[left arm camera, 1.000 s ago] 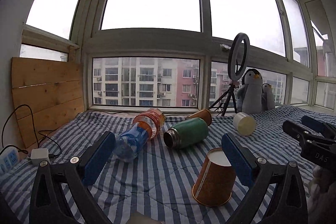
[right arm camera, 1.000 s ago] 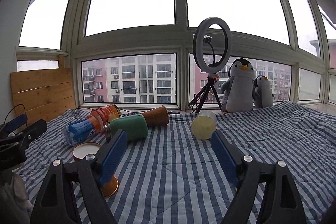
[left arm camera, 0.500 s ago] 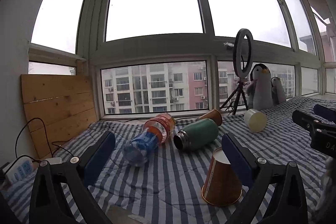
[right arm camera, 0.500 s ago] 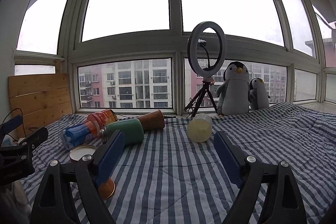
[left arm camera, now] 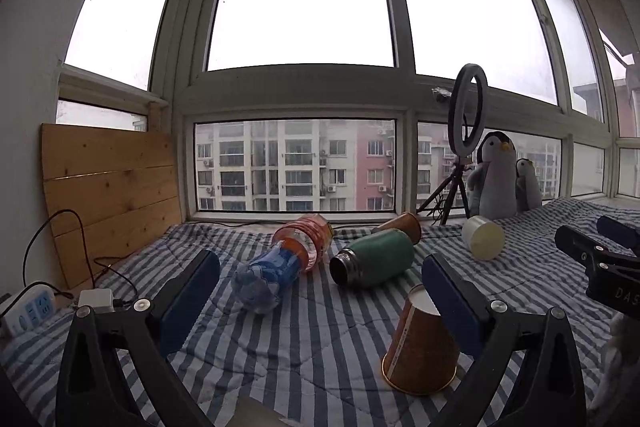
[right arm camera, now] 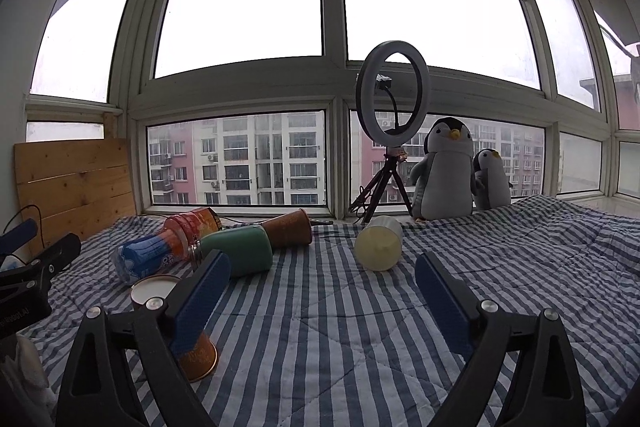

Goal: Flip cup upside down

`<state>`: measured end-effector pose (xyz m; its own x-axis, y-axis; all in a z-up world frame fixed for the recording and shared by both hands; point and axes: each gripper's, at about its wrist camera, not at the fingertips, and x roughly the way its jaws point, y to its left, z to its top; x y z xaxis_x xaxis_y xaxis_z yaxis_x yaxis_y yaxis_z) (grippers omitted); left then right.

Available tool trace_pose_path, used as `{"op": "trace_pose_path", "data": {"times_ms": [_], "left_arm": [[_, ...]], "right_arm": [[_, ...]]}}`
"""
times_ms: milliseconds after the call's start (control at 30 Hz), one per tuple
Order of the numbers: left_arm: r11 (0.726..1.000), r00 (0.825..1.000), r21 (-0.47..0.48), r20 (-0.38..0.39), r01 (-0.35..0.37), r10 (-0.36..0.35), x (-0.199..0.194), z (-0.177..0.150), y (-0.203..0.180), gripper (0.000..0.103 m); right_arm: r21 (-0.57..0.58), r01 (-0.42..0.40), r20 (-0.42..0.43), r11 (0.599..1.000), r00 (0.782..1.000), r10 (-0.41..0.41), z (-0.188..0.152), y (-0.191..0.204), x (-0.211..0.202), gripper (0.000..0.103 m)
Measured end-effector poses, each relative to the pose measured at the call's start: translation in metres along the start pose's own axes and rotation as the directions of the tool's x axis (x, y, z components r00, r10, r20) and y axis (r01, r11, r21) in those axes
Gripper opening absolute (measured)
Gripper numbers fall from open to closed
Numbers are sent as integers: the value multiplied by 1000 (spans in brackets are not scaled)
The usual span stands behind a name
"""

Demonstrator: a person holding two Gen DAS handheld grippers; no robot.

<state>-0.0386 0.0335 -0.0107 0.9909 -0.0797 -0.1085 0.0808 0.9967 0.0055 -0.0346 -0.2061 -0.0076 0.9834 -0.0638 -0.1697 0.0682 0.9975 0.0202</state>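
Your left gripper [left arm camera: 320, 291] has its jaws spread with the paper cup [left arm camera: 420, 351] rim-down on the bed [left arm camera: 320, 347] just inside its right jaw, axis near upright, while your right gripper [right arm camera: 320, 287], jaws spread too, sits farther off.

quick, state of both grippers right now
left gripper: open, holding nothing
right gripper: open, holding nothing

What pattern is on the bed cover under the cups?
Blue and white stripes on the quilted bed cover, clearest in the right wrist view.
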Motion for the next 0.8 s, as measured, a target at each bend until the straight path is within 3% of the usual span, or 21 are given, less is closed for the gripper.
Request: {"op": "trace_pose_path", "data": {"times_ms": [800], "left_arm": [[1000, 1000, 0, -11, 0, 0, 2, -1, -1, 102]], "right_arm": [[14, -1, 7, 1000, 1000, 1, 0, -3, -1, 92]]}}
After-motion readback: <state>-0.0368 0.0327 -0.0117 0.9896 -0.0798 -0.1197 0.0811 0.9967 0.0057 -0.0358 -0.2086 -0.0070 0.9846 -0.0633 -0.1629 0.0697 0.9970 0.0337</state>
